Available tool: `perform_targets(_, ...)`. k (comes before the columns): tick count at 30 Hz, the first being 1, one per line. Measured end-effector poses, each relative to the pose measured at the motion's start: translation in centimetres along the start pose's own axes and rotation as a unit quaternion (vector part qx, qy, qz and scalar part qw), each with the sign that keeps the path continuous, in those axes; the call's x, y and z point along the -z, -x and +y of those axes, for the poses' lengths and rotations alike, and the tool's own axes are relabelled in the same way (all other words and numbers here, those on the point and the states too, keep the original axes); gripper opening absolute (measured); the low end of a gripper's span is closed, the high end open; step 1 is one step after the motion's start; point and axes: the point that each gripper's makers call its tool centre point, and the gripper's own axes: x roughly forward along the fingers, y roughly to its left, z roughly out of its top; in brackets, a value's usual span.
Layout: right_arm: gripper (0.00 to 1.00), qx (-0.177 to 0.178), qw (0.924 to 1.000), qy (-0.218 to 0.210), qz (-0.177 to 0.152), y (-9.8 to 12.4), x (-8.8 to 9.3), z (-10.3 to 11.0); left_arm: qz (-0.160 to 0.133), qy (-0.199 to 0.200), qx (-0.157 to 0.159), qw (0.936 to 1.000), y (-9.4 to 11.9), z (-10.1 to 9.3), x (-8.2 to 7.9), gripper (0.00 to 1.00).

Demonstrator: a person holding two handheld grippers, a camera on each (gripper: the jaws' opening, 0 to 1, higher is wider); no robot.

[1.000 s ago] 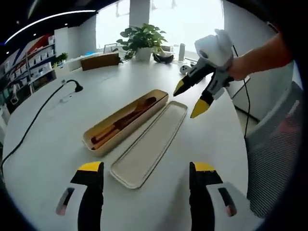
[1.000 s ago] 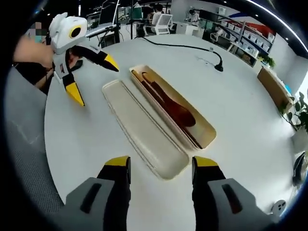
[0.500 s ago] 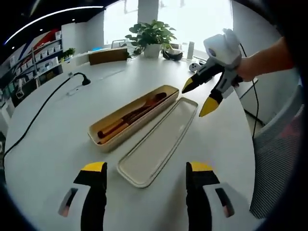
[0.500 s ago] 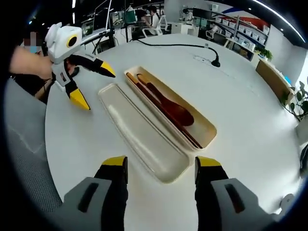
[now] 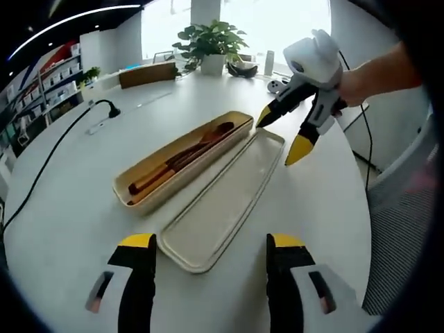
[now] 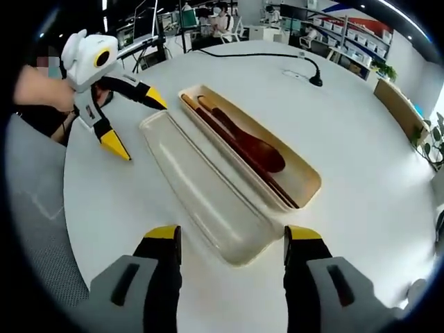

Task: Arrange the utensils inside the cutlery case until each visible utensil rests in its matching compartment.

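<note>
Left gripper view is taken from above a white round worktop [image 5: 69, 208], where the left gripper [image 5: 208, 277] is seen with its two yellow-tipped jaws spread apart and nothing between them. Beyond the jaws a beige lid [image 5: 222, 201] is laid flat, its hollow side up, and touching its long edge the open cutlery case [image 5: 182, 161] is set, with dark wooden utensils [image 5: 177, 161] lying lengthwise inside. At the far end of the case and lid the right gripper [image 5: 281, 135] is held in a hand [image 5: 354, 87], released, its jaws wide apart above the worktop and grasping nothing. A black cable [image 5: 55, 156] is trailed across the worktop, and a potted plant [image 5: 208, 45] is placed at the far edge. In the right gripper view the same case [image 6: 250, 146] is shown beside the lid [image 6: 201, 187]; a wooden spoon [image 6: 253, 147] and slim sticks [image 6: 232, 149] are seen in it, though its compartments cannot be told apart. The right gripper [image 6: 225, 277] is open and empty near the lid's end, and the left gripper [image 6: 132, 121] is seen open at the far end.
</note>
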Motion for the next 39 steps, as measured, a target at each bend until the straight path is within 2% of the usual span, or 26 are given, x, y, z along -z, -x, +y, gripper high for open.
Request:
perform_targets(3,0.50,0.002,1.0000,0.007,0.002,0.3,0.2,0.5,0.002,0.000,-0.009,1.0000,0.3,0.1,0.2,0.59)
perform_targets(7,0.49,0.002,0.9992,0.038,0.015,0.5,0.5,1.2,-0.005,-0.004,-0.015,0.9999,0.6,-0.2,0.5,0.51)
perform_targets(12,0.48,0.000,0.9985,0.052,0.016,0.8,0.9,2.4,-0.004,-0.007,-0.016,0.9998,1.5,-1.3,1.2,0.50)
perform_targets(15,0.47,0.005,0.9993,0.033,0.015,0.8,1.0,2.8,0.000,-0.026,-0.018,0.9995,2.4,-1.9,1.9,0.49)
perform_targets(19,0.46,0.006,0.9987,0.049,0.014,0.9,0.6,3.9,-0.006,-0.022,-0.013,0.9996,2.9,-2.7,2.1,0.48)
perform_targets(23,0.45,-0.003,0.9983,0.056,0.016,0.7,0.1,5.4,0.000,-0.050,-0.011,0.9987,3.0,-3.6,2.2,0.47)
perform_targets(25,0.44,-0.002,0.9962,0.082,0.029,0.6,0.4,5.8,0.004,-0.054,-0.018,0.9984,3.1,-3.5,2.4,0.47)
perform_targets(26,0.43,0.000,0.9955,0.089,0.033,0.5,0.6,5.9,0.001,-0.051,-0.027,0.9983,3.4,-3.1,2.3,0.48)
perform_targets(27,0.43,0.001,0.9962,0.084,0.022,0.6,0.3,6.0,-0.006,-0.042,-0.036,0.9984,3.7,-2.6,2.0,0.49)
perform_targets(29,0.44,0.001,0.9964,0.081,0.027,0.7,0.6,6.0,-0.015,-0.027,-0.043,0.9986,4.3,-2.0,1.9,0.58)
perform_targets(32,0.55,0.008,0.9969,0.075,0.021,0.8,0.8,5.8,-0.010,-0.017,-0.049,0.9986,4.7,-1.0,2.4,0.71)
perform_targets(33,0.56,0.006,0.9974,0.069,0.021,0.8,0.8,5.9,-0.012,0.001,-0.043,0.9990,4.8,-0.9,2.5,0.72)
perform_targets(37,0.54,0.023,0.9973,0.068,0.011,1.3,0.6,5.5,-0.007,0.016,-0.035,0.9992,4.7,-0.5,3.2,0.74)
perform_targets(39,0.52,0.039,0.9966,0.073,0.002,2.0,0.0,5.2,-0.013,0.010,-0.039,0.9991,4.9,-0.4,3.0,0.80)
